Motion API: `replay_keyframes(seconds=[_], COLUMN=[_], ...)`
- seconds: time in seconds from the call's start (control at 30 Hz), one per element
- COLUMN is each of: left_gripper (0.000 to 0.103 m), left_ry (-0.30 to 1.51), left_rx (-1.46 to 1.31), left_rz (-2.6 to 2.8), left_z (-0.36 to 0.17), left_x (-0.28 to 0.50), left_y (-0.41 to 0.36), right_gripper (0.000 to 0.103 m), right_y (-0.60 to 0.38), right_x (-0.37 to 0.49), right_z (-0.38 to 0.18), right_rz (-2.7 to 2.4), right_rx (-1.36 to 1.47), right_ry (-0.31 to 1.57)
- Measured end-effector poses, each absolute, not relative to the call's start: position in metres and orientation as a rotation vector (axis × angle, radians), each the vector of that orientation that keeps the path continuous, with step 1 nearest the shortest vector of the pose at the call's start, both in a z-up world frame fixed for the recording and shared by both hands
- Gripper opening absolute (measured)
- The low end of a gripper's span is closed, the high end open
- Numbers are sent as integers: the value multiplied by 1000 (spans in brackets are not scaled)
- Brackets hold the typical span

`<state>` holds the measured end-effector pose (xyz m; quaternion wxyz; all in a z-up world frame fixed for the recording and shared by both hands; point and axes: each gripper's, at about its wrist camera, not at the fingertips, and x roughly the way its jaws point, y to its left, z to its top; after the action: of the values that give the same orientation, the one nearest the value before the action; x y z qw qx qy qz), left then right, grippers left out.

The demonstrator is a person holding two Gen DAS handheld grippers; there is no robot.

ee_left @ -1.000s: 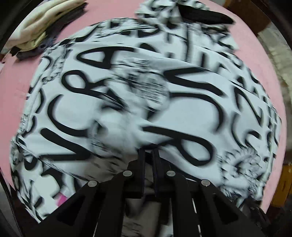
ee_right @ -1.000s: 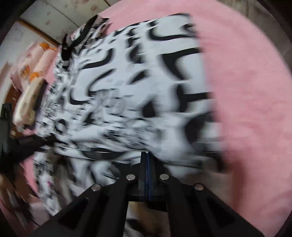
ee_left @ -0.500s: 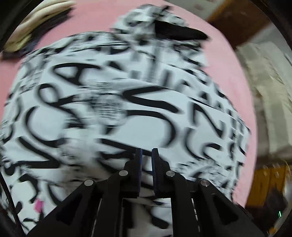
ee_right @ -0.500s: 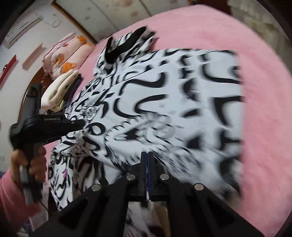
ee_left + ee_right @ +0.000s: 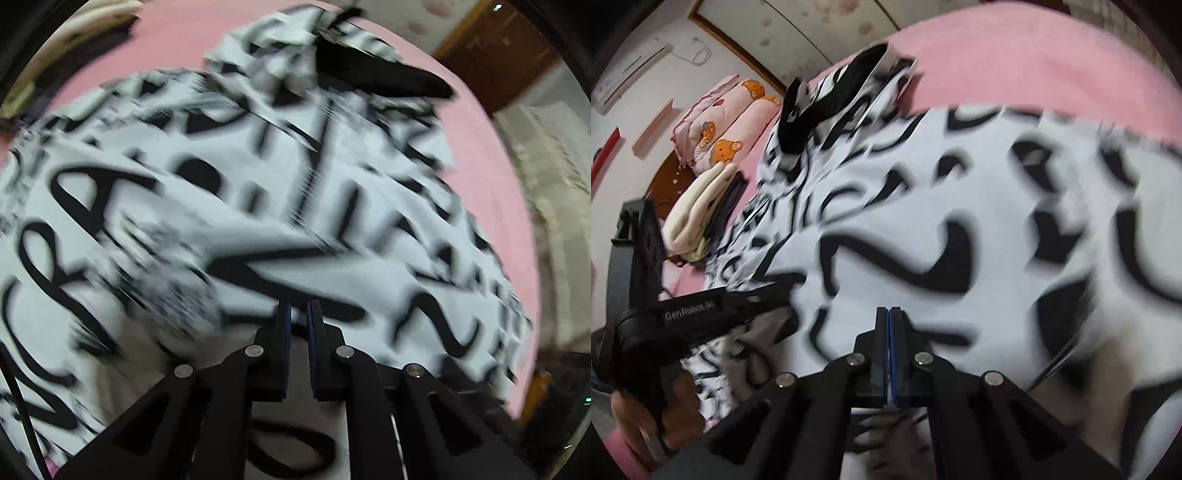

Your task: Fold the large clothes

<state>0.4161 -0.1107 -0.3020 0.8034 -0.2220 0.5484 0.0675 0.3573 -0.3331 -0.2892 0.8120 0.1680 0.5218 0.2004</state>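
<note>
Pink bedding carries the black-and-white printed garment across mid-frame, its near hem pinched by the nearly closed left gripper and fully closed right gripper, so folding looks barely begun.

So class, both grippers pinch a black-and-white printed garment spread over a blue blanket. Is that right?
Not quite: the blanket is pink, as the right wrist view shows. Both grippers, left and right, do pinch the garment.
</note>
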Motion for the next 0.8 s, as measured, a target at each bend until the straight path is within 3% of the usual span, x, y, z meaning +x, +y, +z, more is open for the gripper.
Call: replay_keyframes(seconds=[0.43, 0.8], left_gripper=[6, 6], left_ry=[1145, 1167], left_rx=[-512, -509], left_rz=[203, 227], left_z=[-305, -316], left_x=[413, 420], left_y=[-52, -62], right_gripper=[0, 0], right_y=[-460, -517], right_x=[379, 367], right_z=[-279, -303], right_rz=[131, -133], right_rx=[467, 606], right_ry=[941, 978])
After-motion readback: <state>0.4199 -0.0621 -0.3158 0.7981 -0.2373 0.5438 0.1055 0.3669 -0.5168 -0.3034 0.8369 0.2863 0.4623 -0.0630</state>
